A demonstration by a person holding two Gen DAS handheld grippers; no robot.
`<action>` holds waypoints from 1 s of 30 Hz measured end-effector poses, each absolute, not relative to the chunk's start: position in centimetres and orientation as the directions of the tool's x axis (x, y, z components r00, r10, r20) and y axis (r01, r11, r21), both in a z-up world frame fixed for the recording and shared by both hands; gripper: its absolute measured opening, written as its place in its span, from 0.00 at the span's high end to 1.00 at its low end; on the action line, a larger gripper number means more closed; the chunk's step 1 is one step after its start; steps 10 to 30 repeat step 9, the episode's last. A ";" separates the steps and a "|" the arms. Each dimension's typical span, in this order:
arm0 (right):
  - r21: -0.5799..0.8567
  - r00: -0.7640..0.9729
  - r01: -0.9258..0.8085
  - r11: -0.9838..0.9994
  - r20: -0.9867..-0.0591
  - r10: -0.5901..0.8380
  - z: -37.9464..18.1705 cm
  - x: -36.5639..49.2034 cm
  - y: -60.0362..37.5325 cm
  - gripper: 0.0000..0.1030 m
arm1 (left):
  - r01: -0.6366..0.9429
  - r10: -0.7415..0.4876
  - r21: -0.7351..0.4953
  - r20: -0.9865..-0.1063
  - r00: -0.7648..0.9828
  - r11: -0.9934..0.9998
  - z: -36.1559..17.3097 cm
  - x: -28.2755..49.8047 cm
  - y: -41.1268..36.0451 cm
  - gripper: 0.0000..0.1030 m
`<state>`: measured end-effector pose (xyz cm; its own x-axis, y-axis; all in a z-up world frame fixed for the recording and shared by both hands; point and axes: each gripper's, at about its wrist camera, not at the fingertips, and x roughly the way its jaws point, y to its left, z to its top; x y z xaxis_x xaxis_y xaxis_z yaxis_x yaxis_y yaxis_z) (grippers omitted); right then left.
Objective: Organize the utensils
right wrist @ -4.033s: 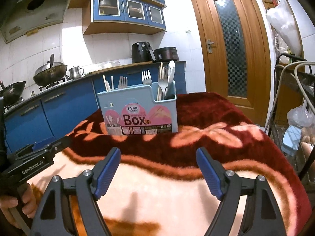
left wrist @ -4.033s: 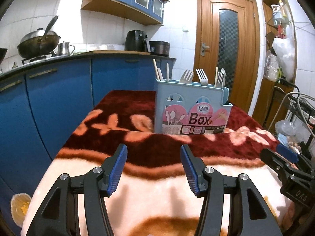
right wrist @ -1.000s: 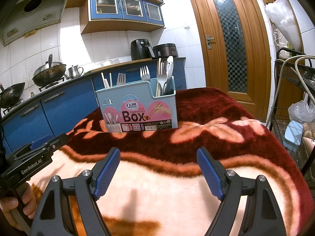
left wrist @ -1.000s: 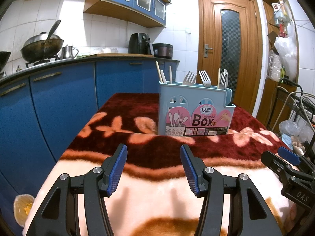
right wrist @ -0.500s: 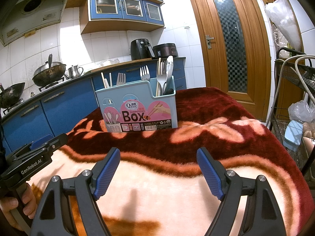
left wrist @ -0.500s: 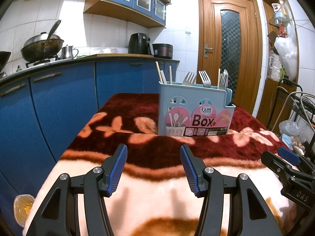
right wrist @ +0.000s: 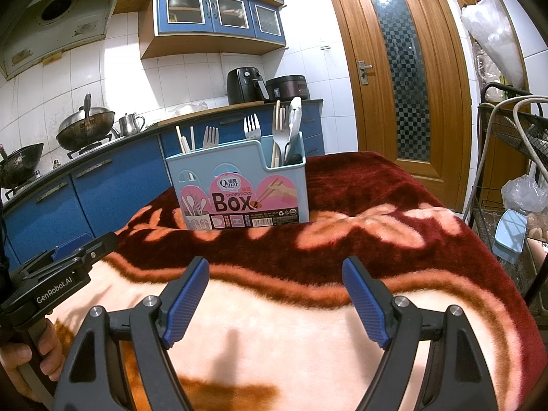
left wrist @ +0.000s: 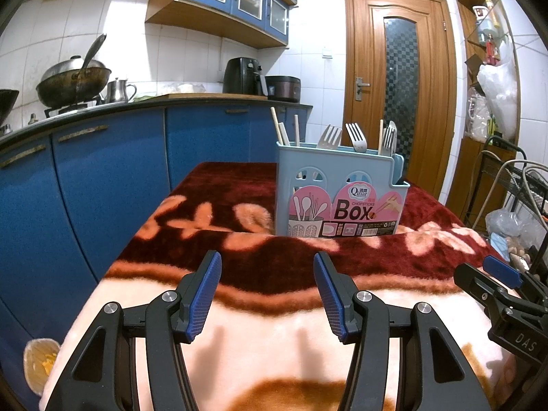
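A light-blue utensil box with a pink "Box" label stands upright on a red and cream blanket. Chopsticks, forks and a spoon stick up out of its compartments. My left gripper hovers open over the cream part of the blanket, well short of the box, nothing between its blue pads. My right gripper is open wider, also empty and short of the box. Each gripper shows at the edge of the other's view.
Blue kitchen cabinets run along the left with a wok, kettle and air fryer on the counter. A wooden door stands behind. A wire rack with bags crowds the right edge. A hand holds the left gripper.
Both views rose slightly between four seconds and one second ago. Since then nothing has moved; both grippers stay open and still.
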<state>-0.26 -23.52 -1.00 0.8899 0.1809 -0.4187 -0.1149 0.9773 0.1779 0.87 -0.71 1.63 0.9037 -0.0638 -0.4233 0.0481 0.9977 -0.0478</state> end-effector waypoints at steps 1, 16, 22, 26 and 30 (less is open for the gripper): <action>0.178 0.890 -0.115 0.977 -0.419 0.181 -1.0 -0.3 -23.5 0.20 | 0.048 -0.063 -0.048 -0.424 0.904 0.998 1.6 0.9 -0.7 0.44; 0.172 0.891 -0.108 0.979 -0.420 0.172 -1.2 -0.2 -23.4 0.20 | 0.050 -0.063 -0.042 -0.416 0.907 0.998 1.9 0.8 -0.6 0.44; 0.172 0.891 -0.108 0.979 -0.420 0.172 -1.2 -0.2 -23.4 0.20 | 0.050 -0.063 -0.042 -0.416 0.907 0.998 1.9 0.8 -0.6 0.44; 0.172 0.891 -0.108 0.979 -0.420 0.172 -1.2 -0.2 -23.4 0.20 | 0.050 -0.063 -0.042 -0.416 0.907 0.998 1.9 0.8 -0.6 0.44; 0.172 0.891 -0.108 0.979 -0.420 0.172 -1.2 -0.2 -23.4 0.20 | 0.050 -0.063 -0.042 -0.416 0.907 0.998 1.9 0.8 -0.6 0.44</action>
